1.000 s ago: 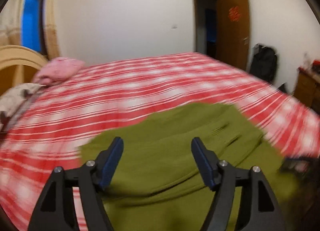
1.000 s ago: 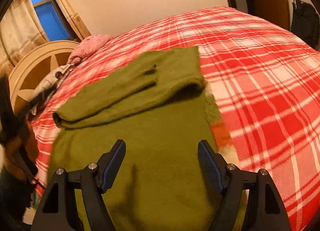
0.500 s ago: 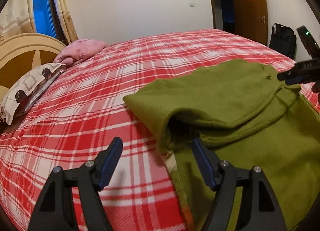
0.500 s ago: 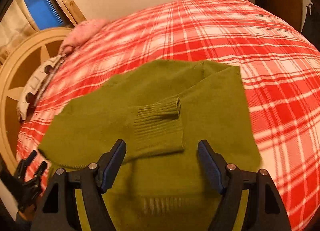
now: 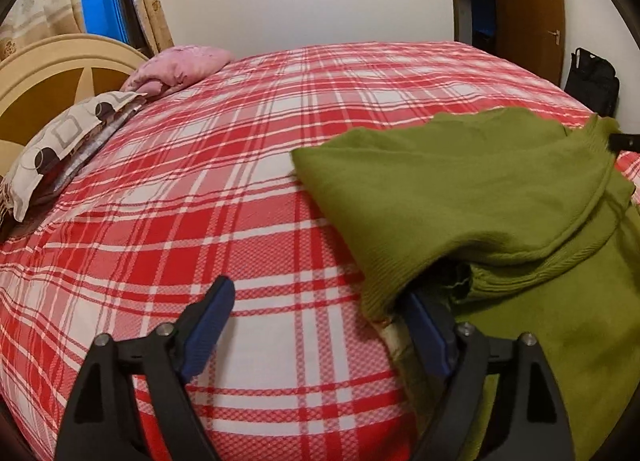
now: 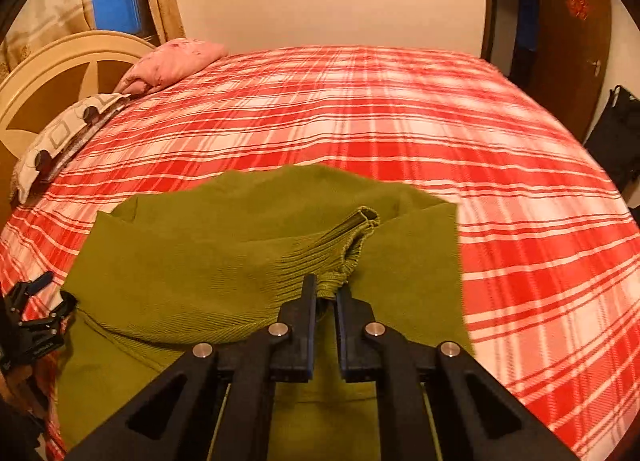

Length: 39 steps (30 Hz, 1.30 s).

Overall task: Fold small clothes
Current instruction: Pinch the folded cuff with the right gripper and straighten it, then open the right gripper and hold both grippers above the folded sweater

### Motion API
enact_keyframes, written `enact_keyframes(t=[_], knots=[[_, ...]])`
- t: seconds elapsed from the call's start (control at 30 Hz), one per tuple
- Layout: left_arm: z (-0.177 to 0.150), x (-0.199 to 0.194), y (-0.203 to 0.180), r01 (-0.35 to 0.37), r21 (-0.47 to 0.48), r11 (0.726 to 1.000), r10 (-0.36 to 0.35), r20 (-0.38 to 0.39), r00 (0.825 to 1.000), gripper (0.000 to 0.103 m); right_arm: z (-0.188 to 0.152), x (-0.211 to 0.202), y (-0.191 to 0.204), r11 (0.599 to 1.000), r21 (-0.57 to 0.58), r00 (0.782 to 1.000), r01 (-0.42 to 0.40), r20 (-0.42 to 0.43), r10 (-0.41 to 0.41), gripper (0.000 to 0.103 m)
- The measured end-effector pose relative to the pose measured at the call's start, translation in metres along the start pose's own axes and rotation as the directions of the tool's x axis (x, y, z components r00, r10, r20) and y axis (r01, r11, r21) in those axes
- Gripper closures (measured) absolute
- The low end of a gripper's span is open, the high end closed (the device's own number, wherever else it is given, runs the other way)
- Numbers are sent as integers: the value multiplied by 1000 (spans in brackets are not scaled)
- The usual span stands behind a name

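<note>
Right wrist view shows the plaid bed point(image 6: 400, 121) carrying a green sweater point(image 6: 200, 261) near its front edge, partly folded, soft and floppy knit that looks likely to sag unless held by two edges. The right gripper point(image 6: 323, 293) is clamped on its ribbed cuff point(image 6: 344, 245); the left gripper point(image 5: 316, 313) stands spread wide at the hem.

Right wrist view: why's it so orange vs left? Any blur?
Right wrist view: warm yellow-orange cast on the wall, motion smear at the green sweater right edge and plaid bedspread. Left wrist view: cooler white balance, sharper; both bend the bed like a fisheye.
</note>
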State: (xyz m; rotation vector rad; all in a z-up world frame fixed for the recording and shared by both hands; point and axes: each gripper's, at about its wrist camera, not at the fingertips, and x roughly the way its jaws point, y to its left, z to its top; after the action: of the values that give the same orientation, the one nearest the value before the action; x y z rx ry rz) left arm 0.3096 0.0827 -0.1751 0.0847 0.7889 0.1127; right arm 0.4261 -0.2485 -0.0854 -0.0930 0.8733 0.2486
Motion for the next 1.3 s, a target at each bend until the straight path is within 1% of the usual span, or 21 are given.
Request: enact_keyframes(t=[0.03, 0.1, 0.17, 0.3, 0.37, 0.43, 0.5, 0.57, 0.6, 0.67, 0.73, 0.77, 0.8, 0.83, 0.9, 0.93, 1.0, 1.03, 1.1, 1.3], knots=[[0, 0, 0, 2, -4, 1000, -2, -2, 1000, 14, -1, 1, -2, 1000, 5, 1000, 14, -6, -14, 95], [1, 3, 0, 0, 3, 1000, 0, -9, 1000, 14, -8, 16, -10, 1000, 28, 998, 13, -58, -12, 95], [-1, 1, -1, -3, 14, 1000, 3, -10, 1000, 14, -15, 28, -16, 999, 37, 996, 39, -85, -36, 95], [-7, -7, 0, 17, 33, 999, -16, -16, 1000, 14, -25, 37, -27, 996, 56, 993, 69, -104, -63, 95], [-11, -19, 1, 22, 35, 999, -22, 5, 1000, 15, -27, 37, -28, 997, 46, 993, 65, -104, -60, 95], [-11, -37, 3, 51, 22, 998, -52, 51, 997, 15, -27, 37, -24, 997, 9, 991, 70, -115, -69, 95], [-4, -50, 4, 49, 16, 999, -51, 104, 993, 15, -25, 34, -24, 997, 7, 990, 82, -118, -80, 82], [8, -53, 2, 31, 13, 999, -32, 141, 990, 7, -24, 26, -21, 994, 7, 990, 106, -94, -105, 49], [15, -48, 1, 12, 9, 1000, -13, 157, 988, 6, -23, 20, -19, 995, 11, 992, 99, -75, -98, 44], [25, -37, 0, -21, -2, 1000, 21, 152, 988, 6, -21, 10, -8, 997, 4, 996, 78, -37, -78, 43], [31, -22, -2, -27, -24, 999, 29, 126, 992, 6, -16, 8, 7, 998, -33, 999, 49, -15, -49, 43], [32, -16, -4, -41, -26, 999, 44, 114, 993, 7, -13, 10, 18, 998, -64, 1000, 20, -7, -21, 43], [33, -6, -7, -56, -22, 998, 58, 84, 995, 7, -10, 14, 24, 997, -82, 1000, -7, -9, 6, 43], [31, -3, -9, -54, -17, 998, 55, 68, 996, 7, -8, 20, 29, 995, -92, 999, -35, -18, 33, 43], [25, 4, -15, -31, 14, 999, 30, 27, 999, 7, -6, 35, 32, 993, -78, 995, -86, -51, 82, 43], [21, 5, -18, -35, 27, 999, 34, 18, 999, 7, -6, 43, 29, 994, -60, 994, -91, -69, 87, 43], [13, 11, -25, -36, 64, 997, 37, -14, 999, 6, -9, 60, 24, 998, -48, 993, -44, -109, 38, 43], [12, 10, -26, -38, 65, 997, 39, -13, 999, 6, -11, 65, 20, 998, -51, 994, -26, -110, 20, 43], [12, 9, -24, -29, 58, 998, 30, -14, 999, 6, -14, 64, 15, 998, -59, 996, -23, -92, 18, 43], [12, 12, -25, -22, 56, 998, 24, -28, 999, 6, -18, 58, 2, 997, -74, 995, 16, -97, -23, 43]])
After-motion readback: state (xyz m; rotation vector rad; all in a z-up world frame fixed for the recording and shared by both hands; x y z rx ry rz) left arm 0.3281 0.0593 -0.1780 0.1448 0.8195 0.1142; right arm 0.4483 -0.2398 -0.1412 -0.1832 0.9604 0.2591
